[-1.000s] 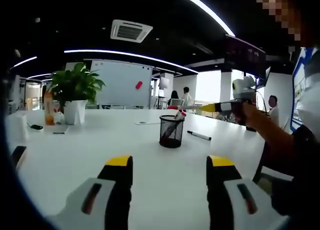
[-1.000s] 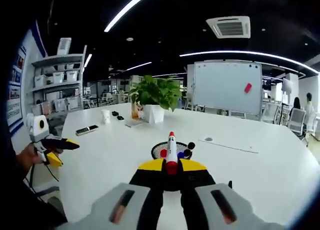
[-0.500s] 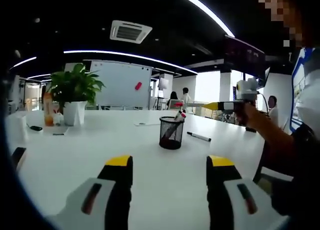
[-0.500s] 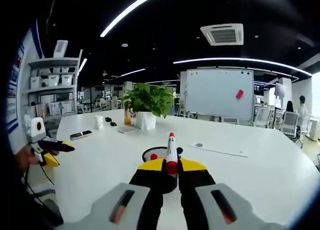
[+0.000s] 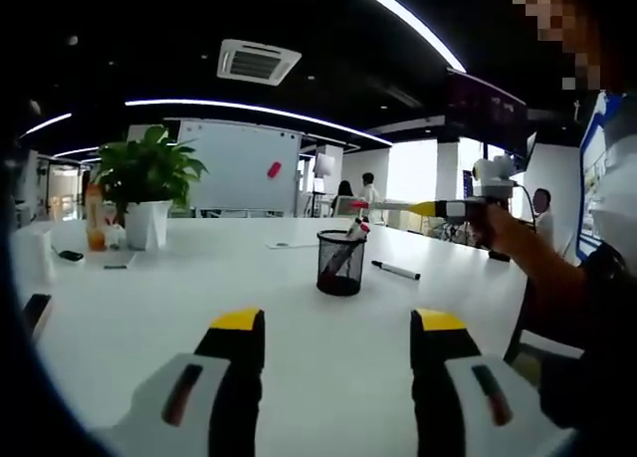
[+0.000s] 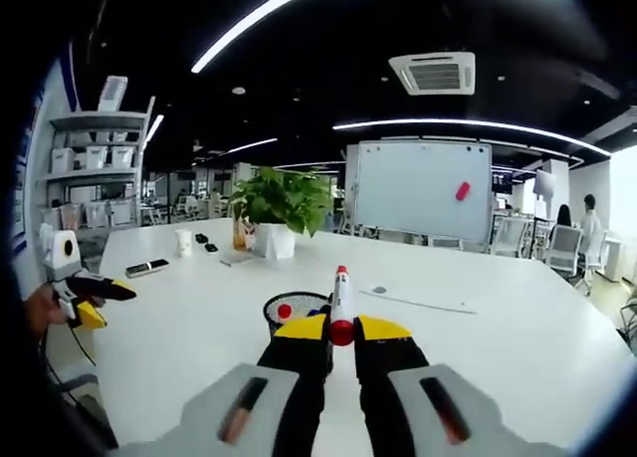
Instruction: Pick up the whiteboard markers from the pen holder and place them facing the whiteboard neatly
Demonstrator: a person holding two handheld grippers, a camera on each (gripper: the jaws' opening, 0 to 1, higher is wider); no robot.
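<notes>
Red-capped marker [image 6: 341, 303] clamped in right tool [image 6: 341, 330] above mesh pen holder [image 6: 289, 308]; left tool [image 5: 338, 323] apart.

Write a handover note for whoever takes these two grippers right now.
Right gripper: jaws shut on a red-capped whiteboard marker, held in the air above the mesh pen holder, pointing roughly toward the whiteboard.
Left gripper: jaws open, empty, low over the white table, back from the holder.
Pen holder: stands mid-table and has more markers inside; red and blue caps show in the right gripper view.
Done: one black marker lies on the table beside the holder.
Left: set the held marker down neatly facing the whiteboard, then take out the rest.
</notes>
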